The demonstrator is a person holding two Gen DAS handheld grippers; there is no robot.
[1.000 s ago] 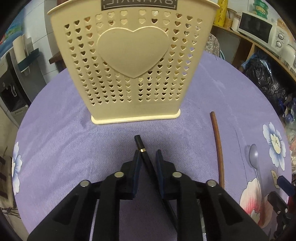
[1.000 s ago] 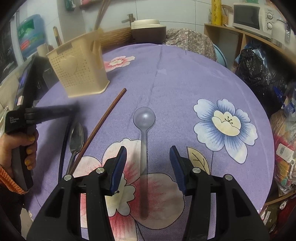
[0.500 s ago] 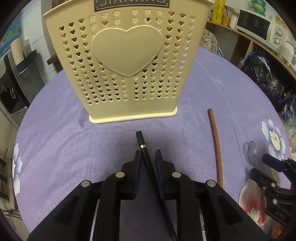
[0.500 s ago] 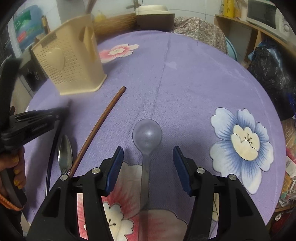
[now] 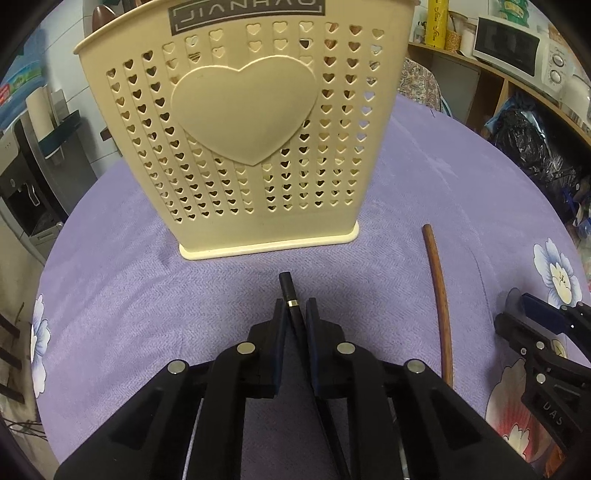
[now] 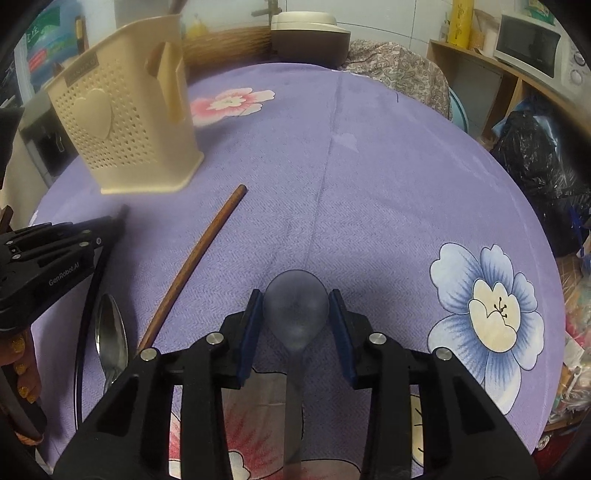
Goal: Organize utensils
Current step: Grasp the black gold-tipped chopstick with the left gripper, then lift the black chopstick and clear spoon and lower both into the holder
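- Two grippers work a purple tablecloth.
- Left gripper pinches a black chopstick, cream holder at 12 o'clock.
- Right gripper, jaws apart, straddles a translucent spoon.

Round table under purple flowered cloth. Microwave on wooden shelf far right, yellow bottle left of it. Black plastic bag on floor beside shelf, right of table. Paisley fabric at far table edge. Beige-lidded pot far centre. Water dispenser far left.
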